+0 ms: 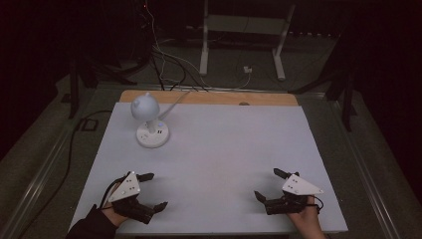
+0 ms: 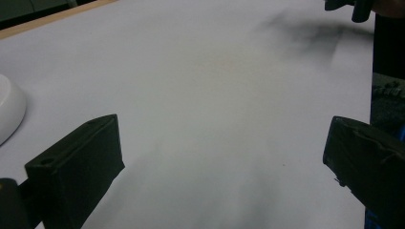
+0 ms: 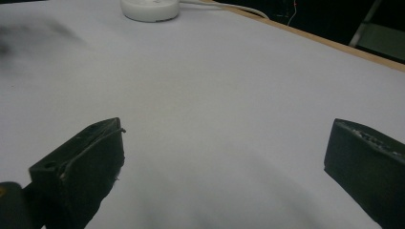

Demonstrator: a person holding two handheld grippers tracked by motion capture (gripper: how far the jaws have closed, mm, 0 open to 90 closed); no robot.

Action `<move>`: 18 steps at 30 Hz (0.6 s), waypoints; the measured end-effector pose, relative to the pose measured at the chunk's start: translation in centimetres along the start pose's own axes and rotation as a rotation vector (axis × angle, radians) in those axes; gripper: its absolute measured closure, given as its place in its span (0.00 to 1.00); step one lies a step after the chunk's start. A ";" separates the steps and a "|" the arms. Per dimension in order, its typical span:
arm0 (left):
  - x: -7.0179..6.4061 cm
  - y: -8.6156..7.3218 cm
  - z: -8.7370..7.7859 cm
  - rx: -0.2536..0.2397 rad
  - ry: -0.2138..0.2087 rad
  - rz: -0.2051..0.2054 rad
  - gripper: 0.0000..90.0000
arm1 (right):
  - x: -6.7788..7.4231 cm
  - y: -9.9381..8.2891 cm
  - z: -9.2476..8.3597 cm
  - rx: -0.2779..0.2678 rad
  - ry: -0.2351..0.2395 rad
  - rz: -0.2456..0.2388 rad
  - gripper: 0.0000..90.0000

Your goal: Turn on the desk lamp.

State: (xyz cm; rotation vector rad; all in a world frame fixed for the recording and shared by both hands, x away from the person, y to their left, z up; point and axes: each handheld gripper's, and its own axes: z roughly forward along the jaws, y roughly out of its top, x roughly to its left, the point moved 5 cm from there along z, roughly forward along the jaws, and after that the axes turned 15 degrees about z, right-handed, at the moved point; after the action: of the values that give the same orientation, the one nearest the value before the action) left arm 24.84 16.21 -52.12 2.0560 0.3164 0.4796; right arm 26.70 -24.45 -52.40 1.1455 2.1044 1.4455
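White sheeting covers the counter [image 1: 219, 164], with a strip of bare wood showing along its far edge. Toward the far left corner stands a small white lamp [image 1: 149, 119]: a rounded head leans over a round, flat base, and a white cable [image 1: 176, 99] runs from it off the back of the counter. In the high view the left gripper [image 1: 151, 190] sits near the front left corner, held by a hand in a dark sleeve [image 1: 92, 226], its grey three-cornered plate on top; its jaws are spread wide apart with nothing between them. The right gripper [image 1: 267, 184] sits near the front right corner, held by a bare hand [image 1: 304, 219], and its jaws likewise stand wide apart and grasp nothing. The two grippers are well apart from each other and from the lamp. In the left gripper view the two black jaws frame bare white surface, the edge of the lamp base [image 2: 8, 112] shows at the left margin, and part of the other gripper appears dark at the top right. In the right gripper view the jaws again frame bare sheet, with the lamp base [image 3: 150, 9] and its cable far off at the top. Beyond the counter, on the dim floor, stand the white legs of a frame [image 1: 241, 40] among loose wires.
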 end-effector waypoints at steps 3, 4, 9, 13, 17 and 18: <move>0.0 0.0 0.0 0.003 0.004 0.001 0.00 | 0.0 -0.1 0.1 0.008 -0.005 -0.004 0.00; 0.0 0.0 0.0 0.001 0.003 -0.002 0.00 | 0.0 -0.1 0.1 0.011 -0.006 -0.006 0.00; -0.1 0.1 0.0 -0.003 -0.010 0.002 0.00 | 0.1 0.0 0.0 0.000 0.004 0.002 0.00; -0.4 0.4 -0.1 -0.001 -0.035 0.013 0.00 | 0.0 0.1 0.0 -0.007 0.004 0.004 0.00; -0.7 0.8 -0.1 -0.001 -0.048 0.016 0.00 | 0.0 0.2 0.0 -0.016 0.003 0.010 0.00; -0.7 1.0 -0.2 -0.007 -0.048 0.015 0.00 | 0.0 0.3 0.0 -0.017 0.003 0.010 0.00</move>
State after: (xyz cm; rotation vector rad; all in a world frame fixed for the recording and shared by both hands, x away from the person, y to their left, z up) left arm 24.15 15.57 -51.35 2.0607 0.2707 0.4394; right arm 26.77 -24.43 -52.15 1.1501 2.0868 1.4679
